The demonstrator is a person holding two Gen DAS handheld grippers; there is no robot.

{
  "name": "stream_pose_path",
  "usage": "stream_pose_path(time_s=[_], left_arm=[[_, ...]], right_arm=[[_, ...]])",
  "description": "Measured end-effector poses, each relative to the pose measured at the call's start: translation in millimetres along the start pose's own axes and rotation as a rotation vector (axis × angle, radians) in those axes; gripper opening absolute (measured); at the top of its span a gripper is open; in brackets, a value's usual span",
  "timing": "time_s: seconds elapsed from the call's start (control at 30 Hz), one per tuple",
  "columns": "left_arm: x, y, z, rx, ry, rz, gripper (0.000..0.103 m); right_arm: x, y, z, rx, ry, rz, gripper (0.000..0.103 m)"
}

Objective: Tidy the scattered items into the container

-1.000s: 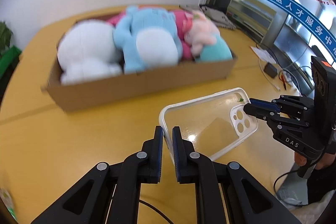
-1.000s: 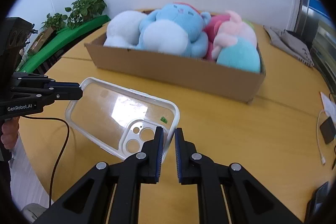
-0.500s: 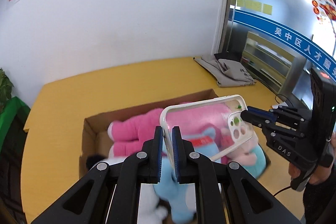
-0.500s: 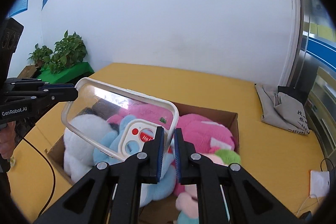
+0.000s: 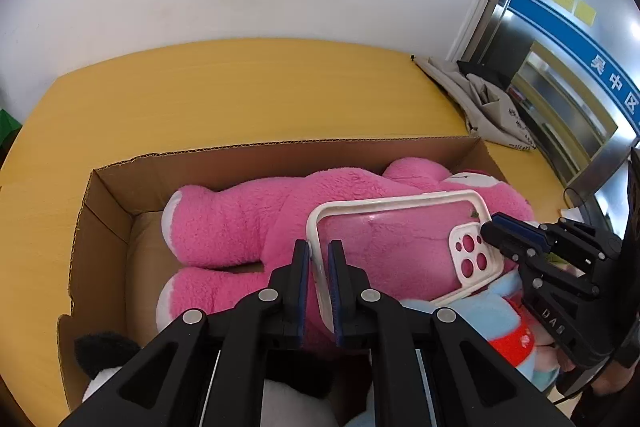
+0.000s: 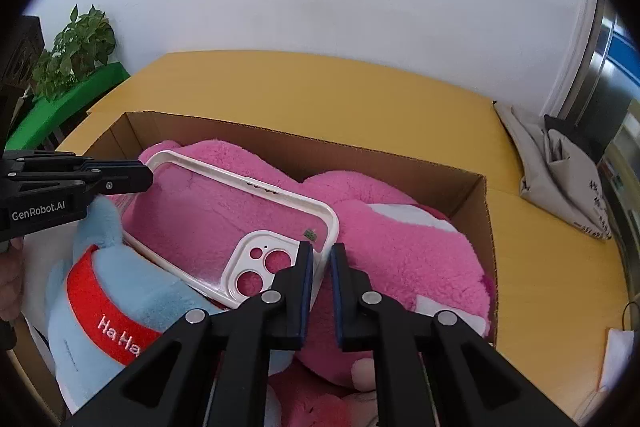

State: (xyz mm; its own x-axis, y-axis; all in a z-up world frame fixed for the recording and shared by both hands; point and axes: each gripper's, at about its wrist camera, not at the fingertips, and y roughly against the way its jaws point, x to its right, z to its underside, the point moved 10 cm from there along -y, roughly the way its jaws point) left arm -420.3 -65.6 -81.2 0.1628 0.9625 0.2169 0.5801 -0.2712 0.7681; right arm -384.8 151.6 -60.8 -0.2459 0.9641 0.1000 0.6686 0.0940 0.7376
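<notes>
1. My left gripper [image 5: 319,259] has its jaws nearly closed, pinching the white rim at one end of the clear phone case [image 5: 396,247].
2. My right gripper [image 6: 321,263] has its jaws just as narrow, clamped on the rim of the phone case [image 6: 224,219] at the camera-cutout corner.
3. From the right wrist, the left gripper [image 6: 140,179] comes in from nine o'clock and meets the case at its far corner; from the left wrist, the right gripper [image 5: 490,231] comes in from three o'clock beside the camera holes.
4. The case hangs between the two grips, tilted, over the open cardboard box [image 5: 104,211], above the pink plush toy [image 5: 240,215] lying inside. Whether it touches the plush I cannot tell.
5. The pink plush toy [image 6: 400,239] fills most of the box [image 6: 476,211], from about ten o'clock to four o'clock in the right wrist view.
6. A light blue plush [image 6: 120,291] with a red band lies at about eight o'clock in that view, partly under the case.
7. The box sits on a yellow surface [image 5: 240,87].
8. A folded grey cloth bag [image 6: 560,183] lies on the surface at two o'clock, well apart from the box.
9. A green plant [image 6: 76,47] stands at ten o'clock, beyond the surface.
</notes>
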Motion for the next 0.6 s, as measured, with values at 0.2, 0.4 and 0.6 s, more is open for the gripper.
stream_pose_path(time_s=[0.2, 0.4, 0.6], left_arm=[[-11, 70, 5, 0.128, 0.054, -0.046, 0.069], [8, 167, 69, 0.318, 0.085, -0.102, 0.103], [52, 186, 150, 0.287, 0.011, -0.162, 0.103]], right_arm=[[8, 54, 2, 0.101, -0.017, 0.049, 0.074], [-3, 134, 41, 0.198, -0.062, 0.047, 0.079], [-39, 169, 96, 0.19, -0.079, 0.01, 0.079]])
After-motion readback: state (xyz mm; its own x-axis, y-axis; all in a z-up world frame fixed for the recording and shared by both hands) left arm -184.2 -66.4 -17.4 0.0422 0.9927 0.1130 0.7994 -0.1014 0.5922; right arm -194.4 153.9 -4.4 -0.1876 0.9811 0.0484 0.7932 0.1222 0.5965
